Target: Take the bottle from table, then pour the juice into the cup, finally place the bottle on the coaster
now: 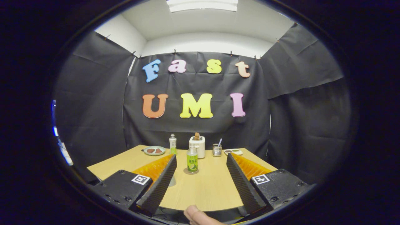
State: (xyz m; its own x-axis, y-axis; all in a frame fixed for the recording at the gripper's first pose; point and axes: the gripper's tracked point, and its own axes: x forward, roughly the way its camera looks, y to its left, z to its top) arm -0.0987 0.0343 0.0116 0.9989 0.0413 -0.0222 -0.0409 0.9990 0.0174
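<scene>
Claw (201, 159) spread wide, its 2 fingers (161, 182) gripping nothing, held low over the near part of the tabletop (206, 190). A fingertip (197, 215) of a person's hand just below the near tabletop edge, between the finger bases. Something pale, hard to make out, peeking beside the left finger's inner face.

Just ahead of the tips, between them and slightly toward the left finger: bottle (192, 160), upright, green label, capped, standing on the round coaster (191, 171).

Beyond it, along the far edge in front of the black cloth: plate (154, 150) with 2 brownish pieces, a second bottle (172, 144) upright just beside it, a white toaster (197, 145) with something brown sticking out of its top, a small glass holder (217, 150) with a stick in it, and a shallow white tray (233, 152).
</scene>
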